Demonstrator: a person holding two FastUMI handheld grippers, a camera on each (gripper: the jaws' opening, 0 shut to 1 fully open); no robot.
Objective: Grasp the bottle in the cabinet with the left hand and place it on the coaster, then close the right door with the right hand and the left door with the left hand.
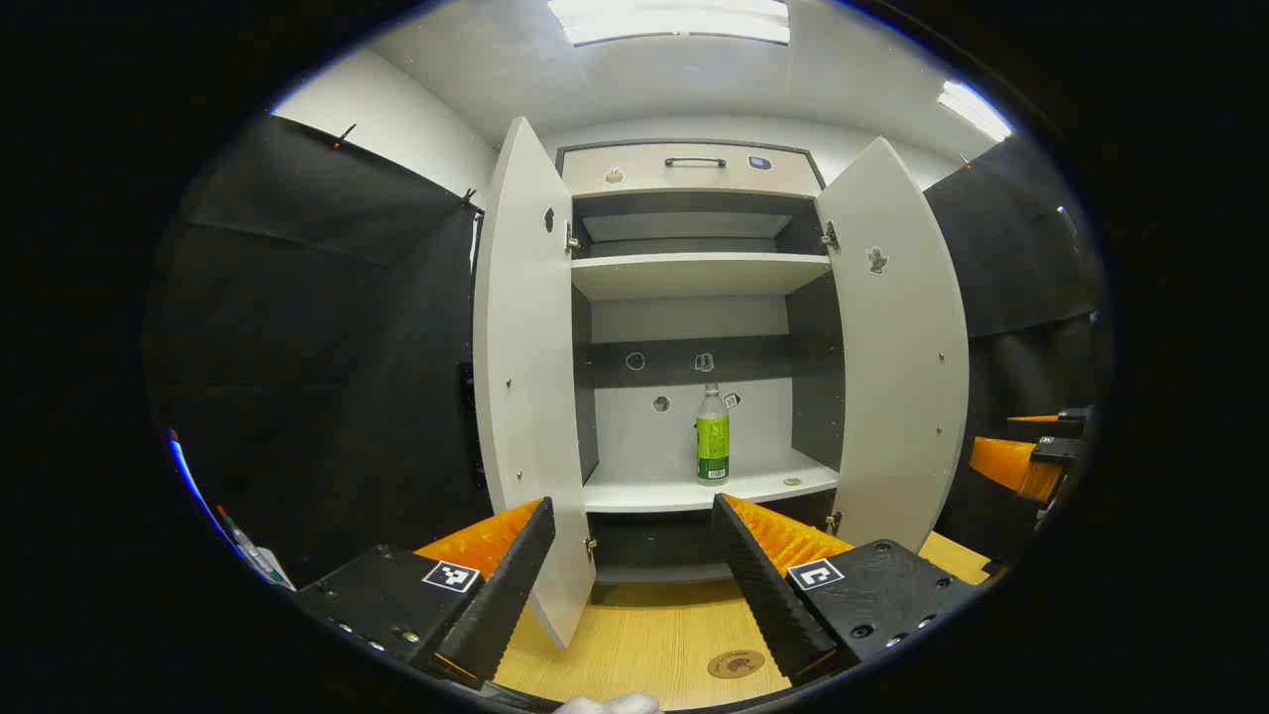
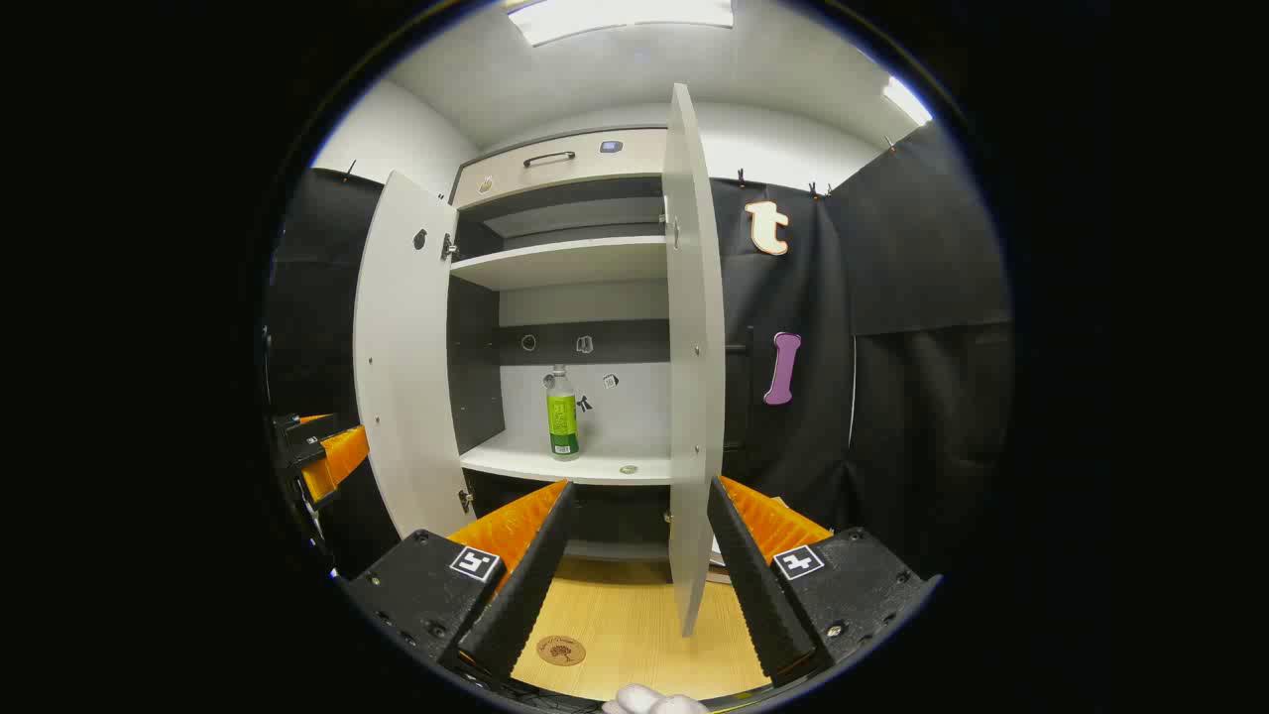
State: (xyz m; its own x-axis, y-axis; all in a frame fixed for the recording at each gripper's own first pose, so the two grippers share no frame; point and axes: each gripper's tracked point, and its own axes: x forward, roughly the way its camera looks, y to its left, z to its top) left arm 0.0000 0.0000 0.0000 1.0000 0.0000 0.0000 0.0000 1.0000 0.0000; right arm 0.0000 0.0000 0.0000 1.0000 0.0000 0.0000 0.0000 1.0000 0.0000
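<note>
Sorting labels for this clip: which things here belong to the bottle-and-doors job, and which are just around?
Job: bottle, coaster, left door, right door, both open; left hand-held gripper, right hand-held gripper.
Around: drawer handle, small disc on shelf.

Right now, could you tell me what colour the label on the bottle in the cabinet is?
The bottle has a bright green label, clearest in the left gripper view.

No writing could be read. The bottle wore a green label, its print too small to make out; the coaster bore a blurred emblem, and the stickers on the cabinet's back wall showed only tiny shapes.
</note>
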